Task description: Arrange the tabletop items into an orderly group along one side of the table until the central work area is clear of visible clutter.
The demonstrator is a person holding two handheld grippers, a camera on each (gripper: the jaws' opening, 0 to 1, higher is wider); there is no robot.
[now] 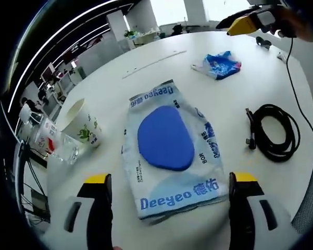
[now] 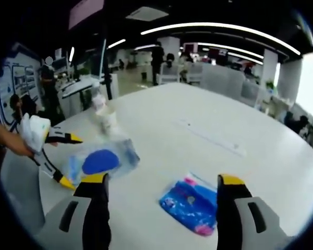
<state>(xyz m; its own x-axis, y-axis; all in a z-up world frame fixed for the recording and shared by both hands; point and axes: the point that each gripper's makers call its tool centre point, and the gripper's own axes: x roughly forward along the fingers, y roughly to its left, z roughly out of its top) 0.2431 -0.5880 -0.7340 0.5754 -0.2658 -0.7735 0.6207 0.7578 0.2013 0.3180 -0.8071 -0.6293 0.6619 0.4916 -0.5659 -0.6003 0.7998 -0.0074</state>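
On a white round table (image 1: pixel 146 57), the left gripper (image 1: pixel 169 195) is spread wide and empty around the near end of a Deeyeo wipes pack (image 1: pixel 169 151), while the right gripper (image 2: pixel 164 200), also wide open and empty, hovers over a small blue packet (image 2: pixel 190 205), with a paper cup (image 1: pixel 83 125) to the pack's left and a coiled black cable (image 1: pixel 273 133) to its right.

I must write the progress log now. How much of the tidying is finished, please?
Little looks done: a paper cup and a plastic cup stand together near the table edge. In hand: nothing held; the open left tongs straddle the wipes pack, and the open right tongs hover at the blue wrapper. Left: the pack, wrapper and black cable remain spread across the middle.
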